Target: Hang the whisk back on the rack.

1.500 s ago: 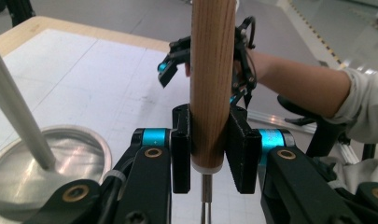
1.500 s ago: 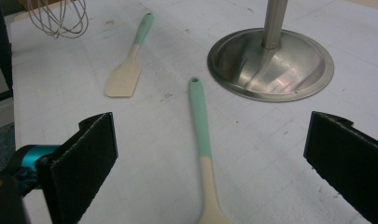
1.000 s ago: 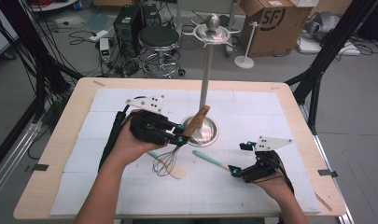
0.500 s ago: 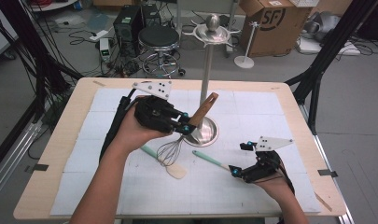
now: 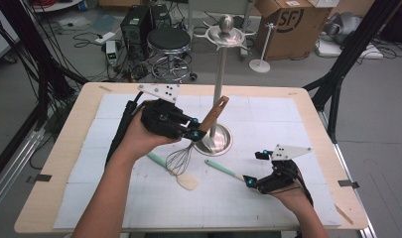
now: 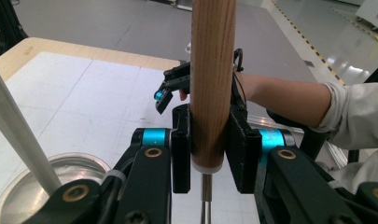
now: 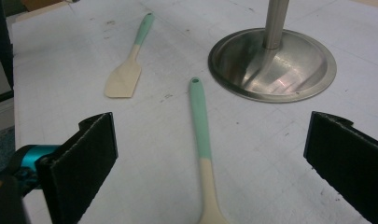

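Note:
A whisk with a wooden handle and a wire head tilts over the mat beside the steel stand. My left gripper is shut on the lower end of that handle, and the wire head hangs above a teal-handled spatula. My right gripper rests low on the mat at the front right, open. A second teal-handled utensil lies on the mat between its pads, which stand well apart from it.
The steel stand has a round base, a thin pole and a hooked crown mid-table. A white gridded mat covers the wooden table. A stool and boxes stand beyond the far edge.
My left gripper has risen with the whisk and drifted toward the far side, lifting the wire head higher above the mat. The right gripper has stayed still.

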